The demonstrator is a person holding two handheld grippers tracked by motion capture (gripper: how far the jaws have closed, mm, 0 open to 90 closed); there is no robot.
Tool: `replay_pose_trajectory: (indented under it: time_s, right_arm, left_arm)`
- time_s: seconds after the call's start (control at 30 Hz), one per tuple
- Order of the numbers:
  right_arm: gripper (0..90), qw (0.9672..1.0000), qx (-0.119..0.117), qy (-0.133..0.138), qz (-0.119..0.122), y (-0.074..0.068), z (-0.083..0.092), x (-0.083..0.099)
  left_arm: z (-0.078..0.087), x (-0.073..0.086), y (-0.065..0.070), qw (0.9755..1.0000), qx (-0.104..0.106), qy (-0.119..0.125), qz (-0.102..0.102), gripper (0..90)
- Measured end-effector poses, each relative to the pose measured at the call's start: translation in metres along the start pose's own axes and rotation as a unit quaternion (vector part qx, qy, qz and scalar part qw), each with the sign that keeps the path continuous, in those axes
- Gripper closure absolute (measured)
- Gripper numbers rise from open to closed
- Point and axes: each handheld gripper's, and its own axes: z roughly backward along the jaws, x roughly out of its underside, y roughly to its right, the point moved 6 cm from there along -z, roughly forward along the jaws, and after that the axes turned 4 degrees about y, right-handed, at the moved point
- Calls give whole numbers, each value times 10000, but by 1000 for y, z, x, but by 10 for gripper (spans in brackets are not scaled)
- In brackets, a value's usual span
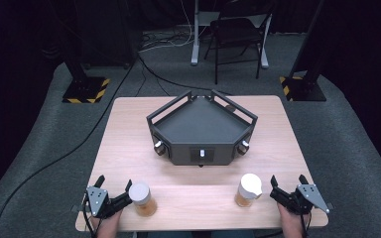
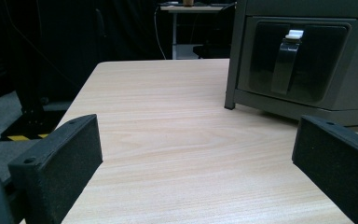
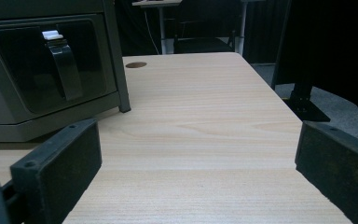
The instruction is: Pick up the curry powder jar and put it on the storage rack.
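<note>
Resting at table's [image 1: 193, 191] near edge, left gripper [image 1: 115, 191] and right gripper [image 1: 287, 187] both spread, empty. Two white-lidded jars [image 1: 143, 199] [image 1: 248, 190] stand between them, before dark tray unit [image 1: 201, 131]. Jars likely rigid, smooth, slippery; grip mid-body below lid.

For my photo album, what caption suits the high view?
Two open grippers, left and right, flank two white-lidded jars before a dark tray.

A dark angular tray unit [image 1: 202, 130] sits mid-table [image 1: 129, 124]. Nearer the person than it, two white-lidded jars of amber stuff stand apart: the left jar [image 1: 142, 198] and the right jar [image 1: 248, 190]. The left gripper [image 1: 114, 184] and right gripper [image 1: 288, 181] flank them, jaws spread.
</note>
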Motion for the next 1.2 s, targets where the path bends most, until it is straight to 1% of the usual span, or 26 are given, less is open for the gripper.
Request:
replay_pose_trajectory:
  time_s: [0.2, 0.27, 0.33, 0.43, 0.63, 0.77, 0.8, 0.9, 1.0, 1.03, 1.07, 1.1, 1.17, 1.2]
  right_arm:
    - [0, 10000, -6, 10, -20, 0, 0, 0]
    - [0, 10000, -2, 18, -23, 0, 0, 0]
    - [0, 10000, -5, 29, -25, 1, 0, 1]
    - [0, 10000, -7, 35, -33, 1, 1, 1]
    - [0, 10000, -22, 38, -60, 2, 1, 1]
    - [0, 9999, -26, 39, -90, 2, 1, 1]
    - [0, 9999, -33, 38, -91, 2, 1, 1]
    - [0, 9999, -38, 41, -97, 3, 1, 1]
    - [0, 9999, -42, 46, -102, 3, 1, 1]
    - [0, 9999, -42, 43, -103, 3, 1, 1]
    - [0, 9999, -41, 43, -103, 3, 1, 1]
    - [0, 9999, -41, 43, -103, 3, 1, 1]
    - [0, 9999, -50, 46, -106, 3, 1, 1]
    - [0, 9999, -51, 54, -111, 3, 1, 1]
  left_arm:
    - [0, -1, -2, 10000, 18, -63, 38, 7]
    - [0, -3, -4, 9999, 66, -94, 79, 8]
    - [2, -5, -8, 9998, 82, -133, 109, 8]
    - [4, -5, -11, 9998, 84, -135, 122, 8]
    - [8, -7, -18, 9995, 219, -159, 166, 11]
    - [11, -9, -17, 9995, 279, -138, 75, 11]
    - [13, -10, -16, 9995, 306, -100, 50, 11]
    - [16, -11, -15, 9995, 318, -60, 5, 11]
    - [20, -13, -16, 9991, 420, -11, -22, 12]
    - [20, -13, -16, 9991, 420, -11, -22, 13]
    - [22, -14, -16, 9988, 482, -5, -42, 13]
    - [22, -14, -16, 9988, 482, -5, -42, 13]
    - [23, -15, -16, 9984, 557, 4, -47, 14]
    - [25, -16, -17, 9982, 588, 2, -85, 14]
